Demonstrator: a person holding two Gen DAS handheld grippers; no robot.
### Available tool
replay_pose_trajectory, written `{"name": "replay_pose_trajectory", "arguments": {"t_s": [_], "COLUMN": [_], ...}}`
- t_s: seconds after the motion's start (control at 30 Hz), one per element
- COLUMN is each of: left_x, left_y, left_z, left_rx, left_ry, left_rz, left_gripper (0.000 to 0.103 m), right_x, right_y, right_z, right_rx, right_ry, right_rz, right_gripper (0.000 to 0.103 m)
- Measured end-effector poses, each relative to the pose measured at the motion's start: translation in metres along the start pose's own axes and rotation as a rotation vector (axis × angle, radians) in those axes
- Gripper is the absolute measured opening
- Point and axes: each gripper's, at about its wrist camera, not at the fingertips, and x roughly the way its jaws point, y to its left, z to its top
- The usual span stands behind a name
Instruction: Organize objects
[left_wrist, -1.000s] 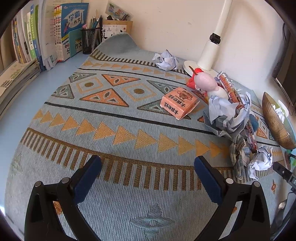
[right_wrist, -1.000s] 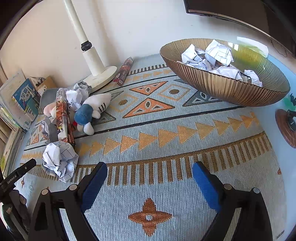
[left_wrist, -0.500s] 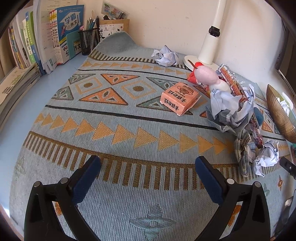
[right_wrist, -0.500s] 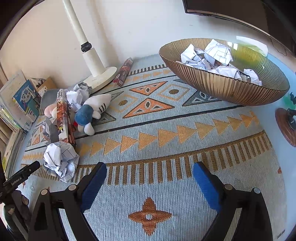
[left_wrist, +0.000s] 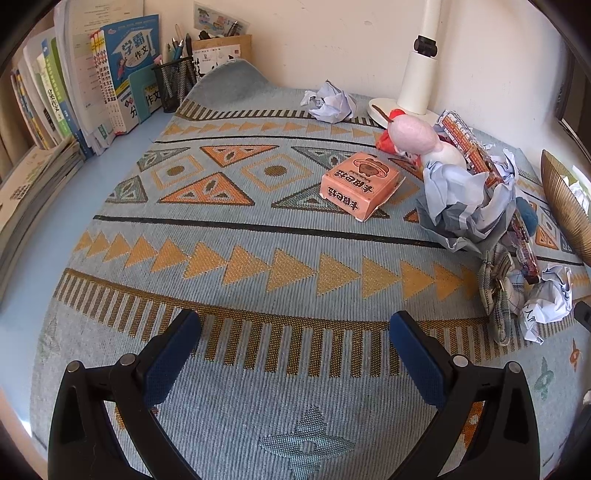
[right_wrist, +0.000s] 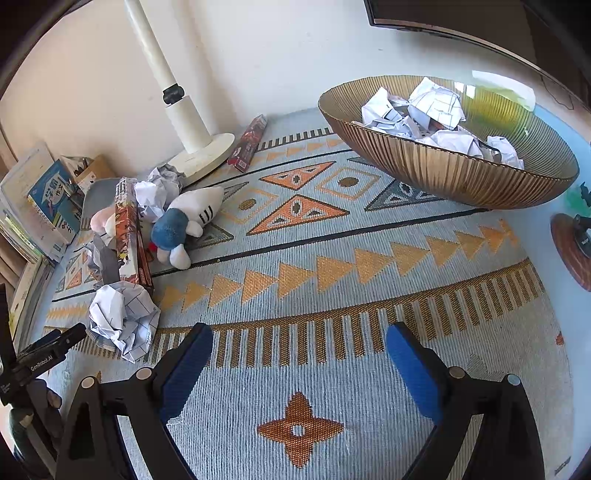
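1. Left gripper (left_wrist: 293, 332) and right gripper (right_wrist: 299, 345): blue-padded fingers spread wide, holding nothing, above a ribbed woven mat (right_wrist: 332, 295).
2. Crumpled paper (right_wrist: 122, 319) near the worktop's front edge: light and springy, likely to slip a loose pinch.
3. Soft plush (right_wrist: 184, 221) and glossy carton (left_wrist: 360, 186) mid-worktop.
4. Ribbed gold bowl (right_wrist: 443, 170), back right, holds paper balls; a nudge may rock it.

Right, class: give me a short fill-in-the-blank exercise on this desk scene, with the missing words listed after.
1. The crumpled paper balls already tidied away lie in the gold ____.
2. The jaws of the right gripper stand ____.
3. The pink box lies on the patterned ____.
4. The pens stand in a black mesh ____ beside the books.

Missing words: bowl; open; mat; holder
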Motion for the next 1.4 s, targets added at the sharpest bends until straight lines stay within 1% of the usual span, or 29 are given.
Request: {"name": "replay_pose_trajectory", "arguments": {"t_s": [0.07, 0.17, 1.4], "left_x": [0.0001, 0.0001, 0.0016], "left_y": [0.0002, 0.0001, -0.0026], "left_z": [0.0001, 0.0000, 0.0017], "left_rx": [0.000, -0.001, -0.002], "left_ry": [0.000, 0.000, 0.001], "left_rz": [0.000, -0.001, 0.013], "left_gripper": [0.102, 0.102, 0.103], "right_x": [0.0003, 0.0006, 0.0006], "right_y": [0.0015, 0.0042, 0.0028], "right_z": [-0.0002, -0.0004, -0.0006], "right_rx": [-0.003, -0.009, -0.003], "right_ry": [0.004, 0.007, 0.003], "right_rz": [0.002, 0.000, 0.026], "right_gripper": [0.098, 0.099, 0.100]}}
